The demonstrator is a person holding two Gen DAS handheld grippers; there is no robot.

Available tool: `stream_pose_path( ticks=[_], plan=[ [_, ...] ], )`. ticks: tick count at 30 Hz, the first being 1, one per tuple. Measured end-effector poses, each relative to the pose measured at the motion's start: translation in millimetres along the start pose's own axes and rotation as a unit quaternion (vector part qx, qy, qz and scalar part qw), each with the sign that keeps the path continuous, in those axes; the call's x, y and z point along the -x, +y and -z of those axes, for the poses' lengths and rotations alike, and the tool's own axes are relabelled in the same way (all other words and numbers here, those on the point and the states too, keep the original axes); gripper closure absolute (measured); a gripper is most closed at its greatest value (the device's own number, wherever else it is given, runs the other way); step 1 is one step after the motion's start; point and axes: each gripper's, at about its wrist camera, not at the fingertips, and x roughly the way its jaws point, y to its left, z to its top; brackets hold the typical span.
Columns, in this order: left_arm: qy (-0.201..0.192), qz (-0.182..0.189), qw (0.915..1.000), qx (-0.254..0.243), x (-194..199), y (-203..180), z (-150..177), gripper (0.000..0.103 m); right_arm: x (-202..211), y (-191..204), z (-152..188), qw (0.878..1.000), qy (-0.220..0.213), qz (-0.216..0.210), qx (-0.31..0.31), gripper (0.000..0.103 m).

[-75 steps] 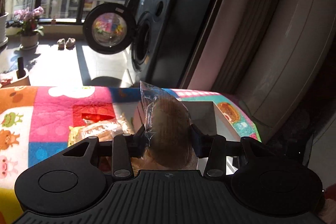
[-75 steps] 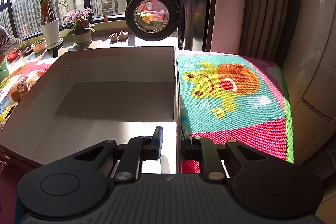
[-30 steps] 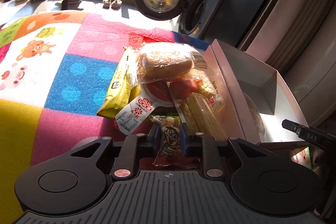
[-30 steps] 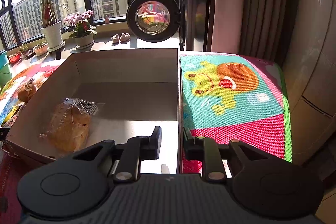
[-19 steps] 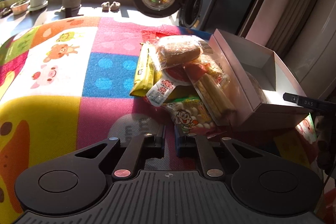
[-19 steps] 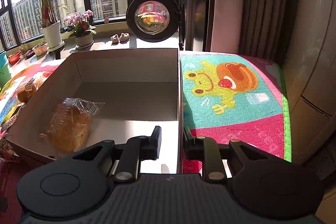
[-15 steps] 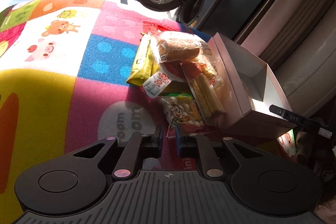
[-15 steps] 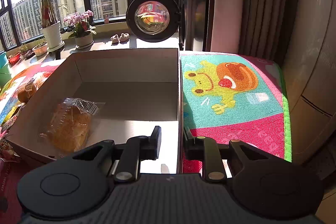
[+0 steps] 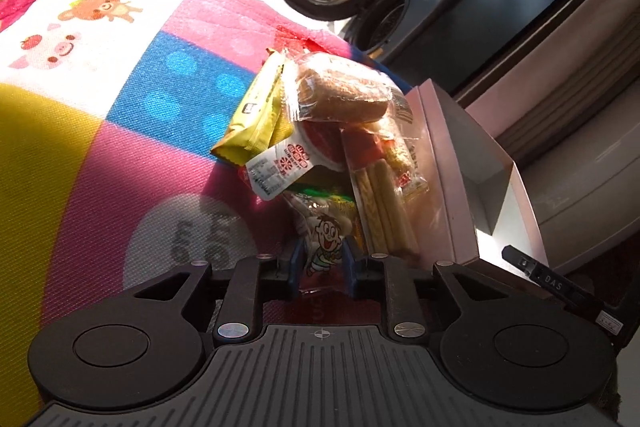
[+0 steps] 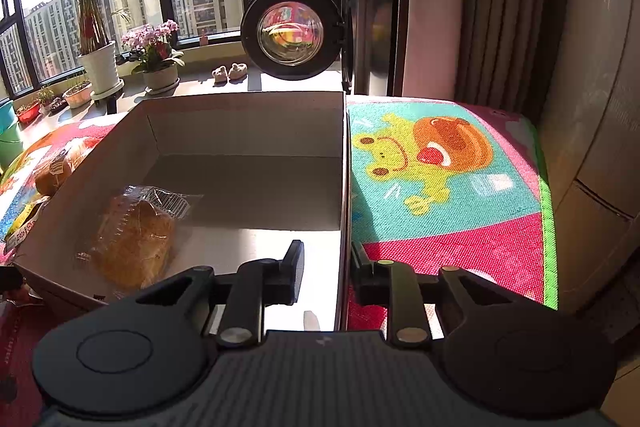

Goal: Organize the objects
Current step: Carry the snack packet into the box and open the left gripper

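Left gripper (image 9: pixel 322 269) fingers narrow around the near end of the cartoon snack bag (image 9: pixel 325 239) — front of the snack pile (image 9: pixel 332 131), just beside the box (image 9: pixel 452 163). Whether they pinch it yet, cannot tell. Bag looks light, crinkly, slippery; likely best pinched at the flat sealed end, gently. Right gripper (image 10: pixel 326 277) fingers astride the box wall, a gap visible on each side; wrapped bread (image 10: pixel 134 233) lies inside. Surface is a soft, colourful play mat (image 9: pixel 120 115) — sunlit room, washing machine (image 9: pixel 404 7) behind.
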Motion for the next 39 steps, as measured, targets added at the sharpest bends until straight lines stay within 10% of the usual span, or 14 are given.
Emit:
stream_pose_path(
  ticks=[17,24,32,39],
  plan=[
    [-0.033,-0.031,0.9865,-0.157,35,-25,12,0.087,0,2,1,1.000,0.001,-0.002,0.000,0.078],
    [-0.069,-0.029,0.9888,-0.129,90,-10,9,0.087,-2,7,-1,1.000,0.004,0.002,0.010,0.076],
    [-0.096,0.023,0.9871,-0.126,109,-33,-17,0.087,-2,4,-2,1.000,0.006,0.002,0.010,0.076],
    [-0.051,0.093,0.9824,-0.153,47,-87,-20,0.087,-2,4,-2,1.000,0.007,-0.001,0.008,0.075]
  ],
)
